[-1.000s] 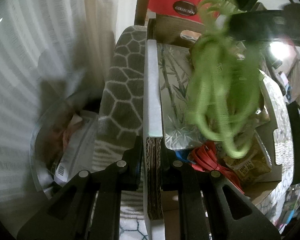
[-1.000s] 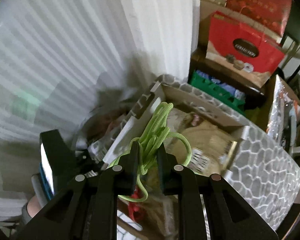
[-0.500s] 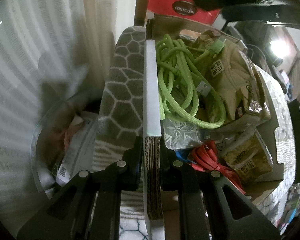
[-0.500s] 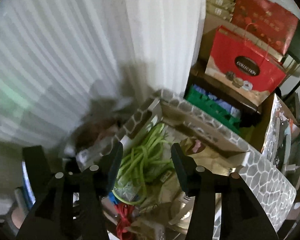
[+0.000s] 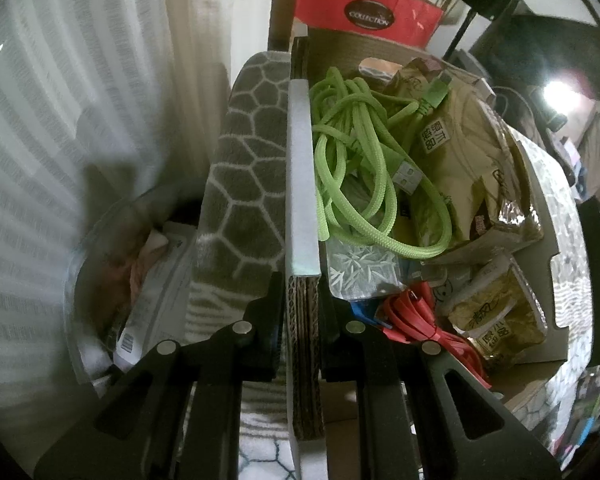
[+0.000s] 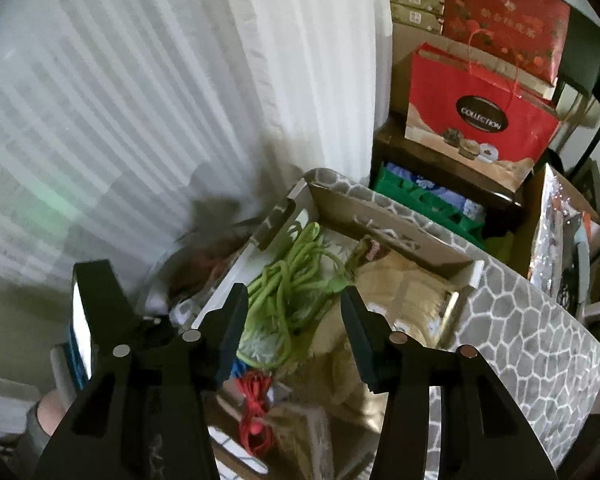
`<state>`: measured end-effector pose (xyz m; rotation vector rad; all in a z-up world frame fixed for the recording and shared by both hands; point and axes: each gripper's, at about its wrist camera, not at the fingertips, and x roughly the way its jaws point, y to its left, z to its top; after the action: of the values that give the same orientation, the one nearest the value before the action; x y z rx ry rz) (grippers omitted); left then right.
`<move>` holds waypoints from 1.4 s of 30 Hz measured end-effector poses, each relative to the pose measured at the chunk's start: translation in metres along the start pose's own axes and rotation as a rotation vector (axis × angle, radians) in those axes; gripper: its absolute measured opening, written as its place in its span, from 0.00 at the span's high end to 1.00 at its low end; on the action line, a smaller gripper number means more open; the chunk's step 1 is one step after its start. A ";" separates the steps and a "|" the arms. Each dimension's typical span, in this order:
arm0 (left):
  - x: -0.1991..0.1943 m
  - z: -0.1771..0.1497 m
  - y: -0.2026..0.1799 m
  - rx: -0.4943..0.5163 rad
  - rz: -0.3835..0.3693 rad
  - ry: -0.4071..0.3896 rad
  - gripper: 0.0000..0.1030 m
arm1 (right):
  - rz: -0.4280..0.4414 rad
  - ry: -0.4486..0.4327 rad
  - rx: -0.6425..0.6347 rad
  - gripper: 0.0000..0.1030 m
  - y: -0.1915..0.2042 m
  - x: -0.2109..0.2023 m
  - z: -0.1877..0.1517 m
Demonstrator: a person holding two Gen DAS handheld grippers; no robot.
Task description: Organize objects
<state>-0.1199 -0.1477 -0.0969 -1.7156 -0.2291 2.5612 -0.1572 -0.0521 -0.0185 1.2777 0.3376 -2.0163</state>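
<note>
A cardboard box (image 5: pixel 304 344) with a grey honeycomb-patterned cover holds a coiled lime-green cable (image 5: pixel 356 168), lying against the box's left wall on top of tan snack packets (image 5: pixel 464 152). A red cable (image 5: pixel 416 324) lies below it, toward 6 o'clock. The left gripper (image 5: pixel 303 300) is clenched on the box's corrugated wall. The right gripper (image 6: pixel 294 312) hovers above the box with fingers released, grasping nothing.

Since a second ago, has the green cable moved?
Yes. The green cable was hanging in the right gripper above the box; now it lies coiled inside, against the box wall that the left gripper clamps.
</note>
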 end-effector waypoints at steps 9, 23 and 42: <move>0.001 -0.003 -0.001 0.011 0.001 0.000 0.88 | -0.085 -0.040 0.082 0.52 -0.040 -0.042 -0.035; -0.004 -0.002 0.005 -0.029 -0.002 0.000 0.85 | -0.069 0.040 0.240 0.57 -0.089 -0.020 -0.095; -0.076 -0.064 -0.002 -0.112 -0.150 -0.091 0.11 | -0.124 -0.022 0.173 0.30 -0.075 -0.045 -0.110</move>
<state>-0.0316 -0.1493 -0.0506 -1.5505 -0.4945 2.5632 -0.1227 0.0818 -0.0433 1.3674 0.2408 -2.2032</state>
